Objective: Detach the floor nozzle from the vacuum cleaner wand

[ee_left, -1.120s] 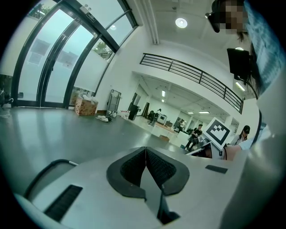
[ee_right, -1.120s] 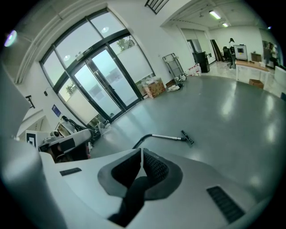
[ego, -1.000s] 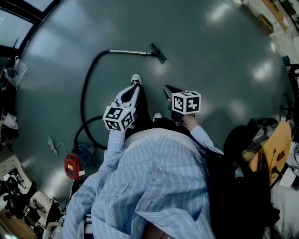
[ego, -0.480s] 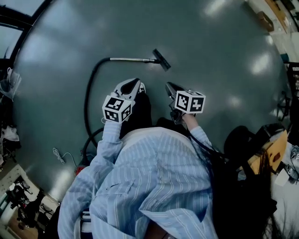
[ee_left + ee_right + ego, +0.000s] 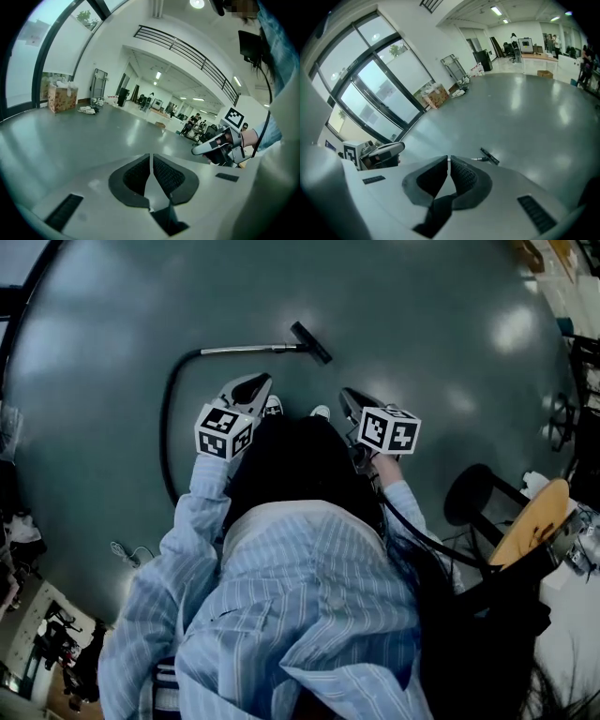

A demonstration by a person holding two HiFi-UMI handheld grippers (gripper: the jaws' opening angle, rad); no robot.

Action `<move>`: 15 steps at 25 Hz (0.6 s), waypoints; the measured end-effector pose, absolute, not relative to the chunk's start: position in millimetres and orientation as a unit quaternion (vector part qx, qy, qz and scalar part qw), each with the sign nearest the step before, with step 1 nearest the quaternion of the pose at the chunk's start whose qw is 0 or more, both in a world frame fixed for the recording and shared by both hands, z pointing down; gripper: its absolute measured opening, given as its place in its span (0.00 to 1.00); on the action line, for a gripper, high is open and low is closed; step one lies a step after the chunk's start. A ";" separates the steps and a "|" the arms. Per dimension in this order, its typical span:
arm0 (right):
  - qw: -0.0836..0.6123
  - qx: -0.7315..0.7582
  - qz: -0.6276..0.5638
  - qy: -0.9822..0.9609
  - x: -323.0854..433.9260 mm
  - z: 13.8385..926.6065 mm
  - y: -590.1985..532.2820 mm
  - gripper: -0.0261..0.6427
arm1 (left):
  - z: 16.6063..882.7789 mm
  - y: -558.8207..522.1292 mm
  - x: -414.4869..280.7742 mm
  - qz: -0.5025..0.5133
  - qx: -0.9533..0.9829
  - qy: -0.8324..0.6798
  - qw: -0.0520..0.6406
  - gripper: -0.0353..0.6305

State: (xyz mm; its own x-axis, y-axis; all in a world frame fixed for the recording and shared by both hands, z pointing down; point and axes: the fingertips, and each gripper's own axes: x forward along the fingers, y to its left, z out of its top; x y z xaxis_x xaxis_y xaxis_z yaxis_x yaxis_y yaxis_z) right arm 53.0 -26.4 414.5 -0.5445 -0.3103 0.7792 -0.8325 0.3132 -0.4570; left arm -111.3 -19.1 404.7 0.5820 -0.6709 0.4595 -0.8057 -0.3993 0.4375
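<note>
Grey floor [image 5: 441, 306]: wide, glossy, everything lies on it. Black hose [image 5: 169, 418]: curves across the floor to the left and runs up into the wand. Metal wand [image 5: 246, 350]: lies flat on the floor. Left claw [image 5: 262, 381]: clenched, nothing between the jaws, held above the floor, apart from the wand. Right claw [image 5: 345, 395]: clenched, likewise empty, beside the left. Floor nozzle [image 5: 310, 342]: dark, joined to the wand's end, on the floor just beyond both claws.

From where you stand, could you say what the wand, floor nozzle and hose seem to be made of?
Wand: likely metal, bright silvery sheen. Floor nozzle: probably black plastic, matte, dark. Hose: flexible rubber or plastic, judging by its curve.
</note>
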 end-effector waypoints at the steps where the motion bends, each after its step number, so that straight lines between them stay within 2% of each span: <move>1: 0.301 0.375 0.444 -0.756 59.1 423.1 -32.4 0.07 | 412.6 -25.2 -107.0 0.113 0.831 -0.438 0.325 0.06; 6: 0.363 0.356 0.413 -0.756 90.0 473.3 -67.2 0.07 | 450.5 -60.6 -80.8 0.157 0.835 -0.410 0.333 0.06; 12: 0.392 0.355 0.426 -0.734 91.2 570.2 -118.4 0.08 | 534.7 -110.1 -89.9 0.195 0.821 -0.407 0.349 0.06; 15: 0.414 0.346 0.418 -0.730 96.7 629.1 -146.8 0.14 | 584.8 -136.8 -84.4 0.208 0.819 -0.405 0.350 0.07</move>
State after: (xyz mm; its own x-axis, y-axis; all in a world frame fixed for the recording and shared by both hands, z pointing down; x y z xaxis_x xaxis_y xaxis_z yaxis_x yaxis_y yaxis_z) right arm 96.7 -146.8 629.1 -0.4168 -0.1595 0.8949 -0.8526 0.4100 -0.3240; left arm -84.4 -136.8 584.7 0.5865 -0.5175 0.6231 -0.8079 -0.4279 0.4052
